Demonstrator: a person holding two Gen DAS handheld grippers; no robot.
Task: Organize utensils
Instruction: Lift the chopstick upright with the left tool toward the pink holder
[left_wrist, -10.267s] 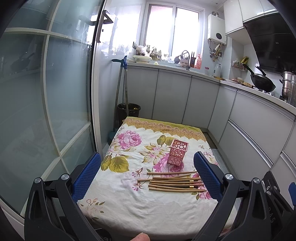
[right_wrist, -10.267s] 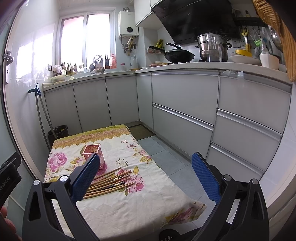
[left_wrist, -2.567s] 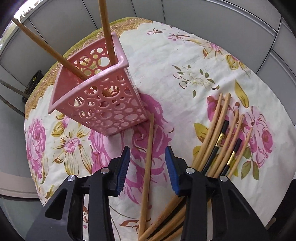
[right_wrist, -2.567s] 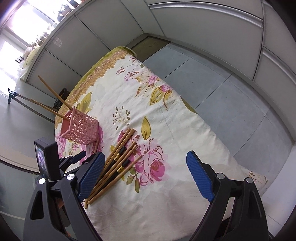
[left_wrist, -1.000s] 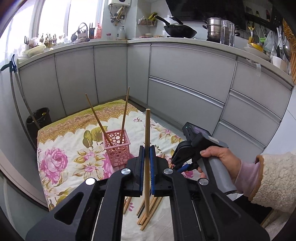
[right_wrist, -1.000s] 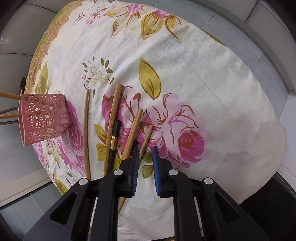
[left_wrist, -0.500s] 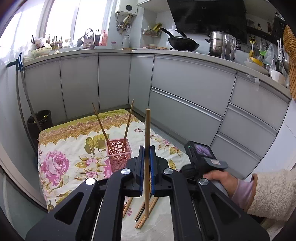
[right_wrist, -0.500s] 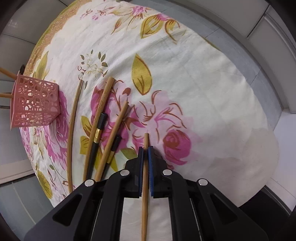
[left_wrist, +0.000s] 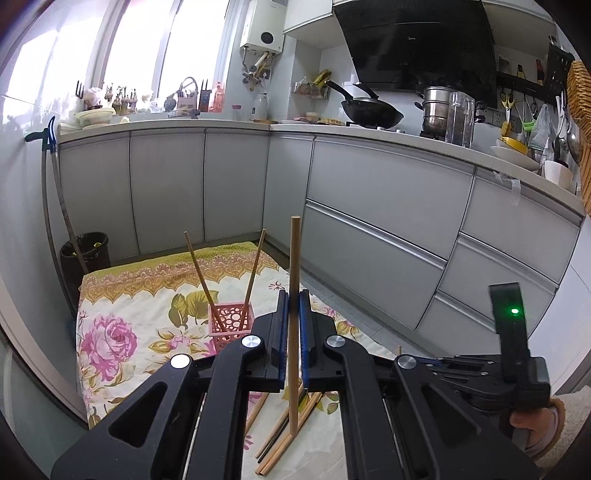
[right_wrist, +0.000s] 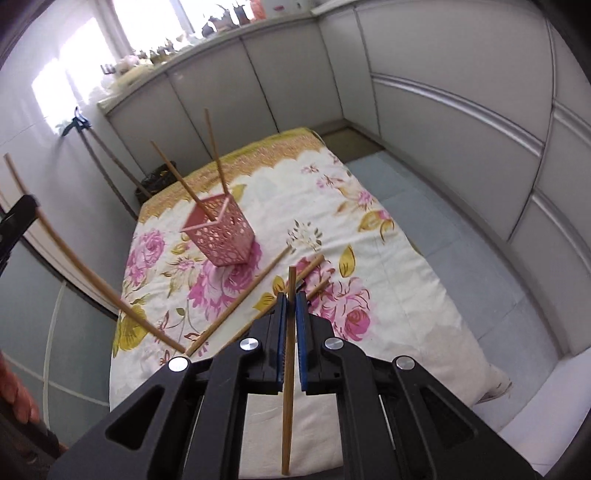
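Background only: floral cloth (left_wrist: 110, 347) spread over a low surface, yellow-green patterned border at the far end. Grey cabinet fronts (left_wrist: 369, 206) run along two walls under a pale countertop (left_wrist: 369, 133). On the hob side: black wok (left_wrist: 371, 112), steel stacked pot (left_wrist: 436, 110), clear jug (left_wrist: 460, 120) just beside it. Black range hood (left_wrist: 417, 40) above, white water heater (left_wrist: 263, 33) on the wall by the window (left_wrist: 155, 48). Dark bin (left_wrist: 85, 253) in the corner, long-handled tool with a blue clip (left_wrist: 50, 136) leaning there, probably a mop. Bowls (left_wrist: 513, 155) stacked at the far right.
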